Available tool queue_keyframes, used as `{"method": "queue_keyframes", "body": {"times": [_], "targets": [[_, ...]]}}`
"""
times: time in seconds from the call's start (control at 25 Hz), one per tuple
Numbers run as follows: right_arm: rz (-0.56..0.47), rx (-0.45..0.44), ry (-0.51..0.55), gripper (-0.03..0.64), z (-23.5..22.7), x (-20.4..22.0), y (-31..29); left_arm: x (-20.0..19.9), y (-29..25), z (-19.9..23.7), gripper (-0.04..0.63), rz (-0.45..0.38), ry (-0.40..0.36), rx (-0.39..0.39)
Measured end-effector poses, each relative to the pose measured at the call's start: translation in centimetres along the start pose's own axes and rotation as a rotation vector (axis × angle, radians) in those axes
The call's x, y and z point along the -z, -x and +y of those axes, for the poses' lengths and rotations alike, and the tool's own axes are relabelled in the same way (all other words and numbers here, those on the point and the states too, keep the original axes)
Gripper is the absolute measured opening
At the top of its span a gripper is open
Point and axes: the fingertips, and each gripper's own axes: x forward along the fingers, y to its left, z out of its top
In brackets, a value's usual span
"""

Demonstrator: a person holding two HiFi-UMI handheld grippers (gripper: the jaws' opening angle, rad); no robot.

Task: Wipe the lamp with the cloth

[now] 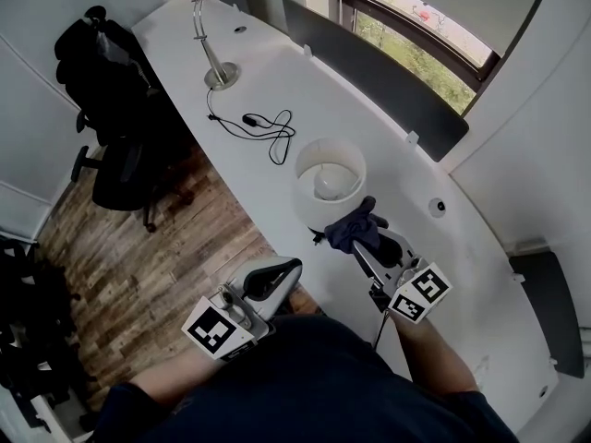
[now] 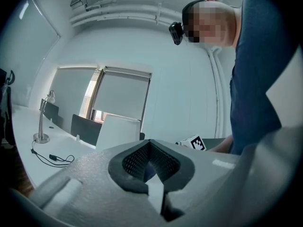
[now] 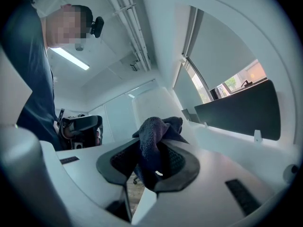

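Closest in, the right claw (image 3: 151,162) is pinching a dark blue, nubbly cloth (image 3: 152,136), which bunches up out of its black ribbed pads (image 3: 177,162) and hangs a little below them. Just behind the cloth rises the white drum shade of a table lamp (image 3: 154,103). In the head view the same claw (image 1: 362,243) holds the cloth (image 1: 355,226) at the near right side of the lamp (image 1: 330,178), low on the shade's outer wall; whether cloth and shade touch cannot be made out. A bulb shows inside the open top of the shade.

To the left, the left claw (image 2: 150,162) is pressed together with nothing between its pads, and it hangs over the near edge of the long white curved bench (image 1: 462,275), near the lamp (image 1: 282,273).

Farther along the bench lie a looped black cord (image 1: 263,127) and a silver desk lamp with a round base (image 1: 214,58). A black office chair (image 1: 120,155) stands on the wood-plank floor (image 1: 185,247) beside the bench.
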Motion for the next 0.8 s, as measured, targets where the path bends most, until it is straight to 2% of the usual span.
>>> {"method": "queue_keyframes", "body": {"times": [0.08, 0.16, 0.32, 0.52, 0.64, 0.8], "targets": [[0.021, 0.008, -0.003, 0.120, -0.5, 1.0, 0.0, -0.2, 0.0, 0.1, 0.006, -0.008, -0.007, -0.005], [0.037, 0.014, -0.008, 0.120, -1.0, 2.1, 0.1, -1.1, -0.1, -0.1, 0.006, -0.060, -0.019, 0.001], [0.063, 0.022, -0.007, 0.120, -1.7, 3.7, 0.2, 0.8, 0.3, 0.0, 0.006, 0.046, -0.010, -0.028], [0.098, 0.045, -0.020, 0.120, -2.5, 5.2, 0.5, 0.0, 0.0, -0.4, 0.006, 0.001, -0.022, -0.016], [0.106, 0.046, -0.013, 0.120, -2.5, 4.9, 0.6, -0.9, -0.3, -0.7, 0.006, -0.054, -0.031, 0.001], [0.089, 0.008, 0.032, 0.120, -2.1, 2.8, 0.7, -0.1, -0.2, -1.0, 0.006, -0.001, -0.019, 0.003]]}}
